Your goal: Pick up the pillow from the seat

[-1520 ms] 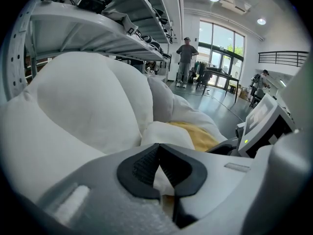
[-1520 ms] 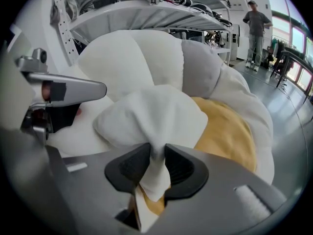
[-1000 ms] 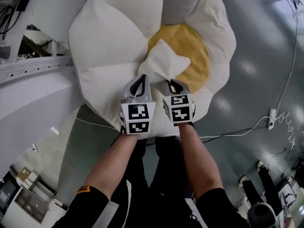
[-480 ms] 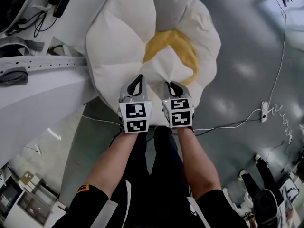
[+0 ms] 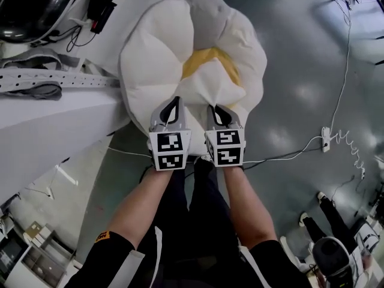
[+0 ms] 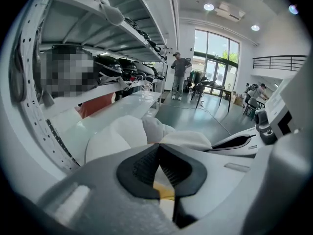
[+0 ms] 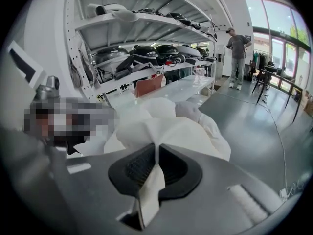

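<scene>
While both units clamp it, pillow [image 5: 162, 53] sits in the air over grey floor [image 5: 300, 101], beside white bench [image 5: 42, 131]. L gripper [image 5: 174, 104]: jaws narrow, pinching pillow fabric. R gripper [image 5: 216, 108]: jaws near-closed, nipping a white fabric fold.

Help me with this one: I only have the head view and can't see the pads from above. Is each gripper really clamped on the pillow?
Observer: Yes for the left gripper. Its own view shows the pads closed on the pillow's white fabric, with a bit of yellow showing beneath.
Operator: And the right one?
Observer: The right gripper is shut on a fold of white fabric that trails down between its pads.
Operator: Is anyone ahead of the grippers?
Observer: A person stands in the background by the windows, past the end of the shelves.
</scene>
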